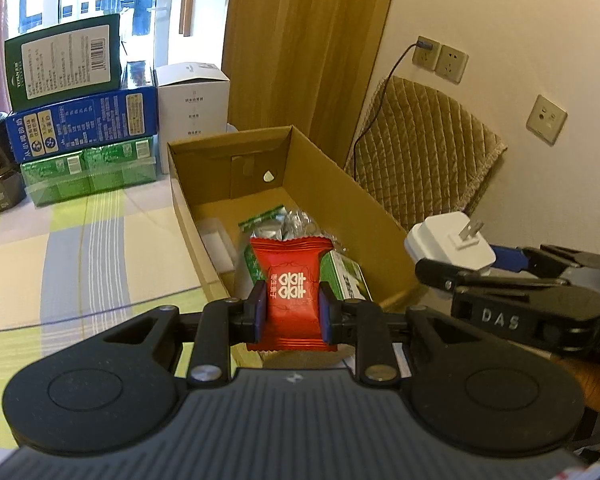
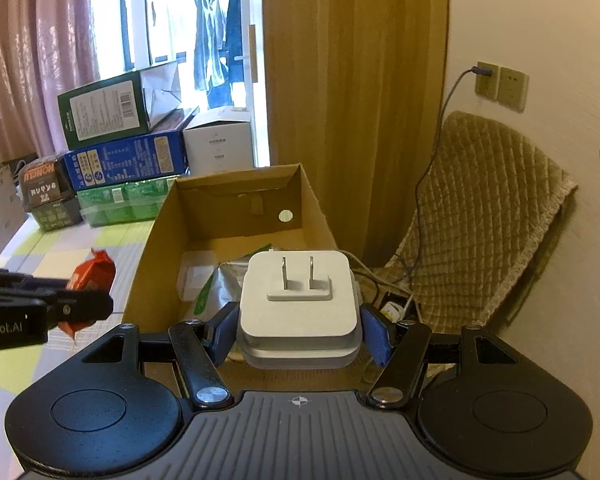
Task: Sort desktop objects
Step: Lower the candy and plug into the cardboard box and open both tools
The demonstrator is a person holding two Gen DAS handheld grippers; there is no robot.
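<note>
Red crinkled foil candy packet (image 1: 290, 300), printed with white characters and serrated at its top edge, stands upright, pinched on both sides by the blue pads of the left gripper (image 1: 292, 311). Its top edge rises above the fingers. Just beyond it lies the open brown cardboard box (image 1: 336, 184), whose floor holds silvery-green foil sachets (image 1: 276, 224), a small green carton (image 1: 346, 276) and a clear plastic piece (image 1: 216, 244).

To the right of that gripper, over the box's near right corner, the right gripper (image 2: 298, 328) clamps a white glossy square charger plug (image 2: 298, 300) by its rounded sides, its two flat metal prongs (image 2: 298, 272) pointing away from the gripper.

Left of the box spreads a pastel checked tablecloth (image 1: 80, 248) with a stack of printed cartons in green, blue and dark green (image 1: 84, 120), and a white carton (image 1: 194, 100) beside them. To the right, past the box, a tan quilted cushion (image 1: 424, 140) leans on the wall below beige sockets (image 1: 452, 62).
</note>
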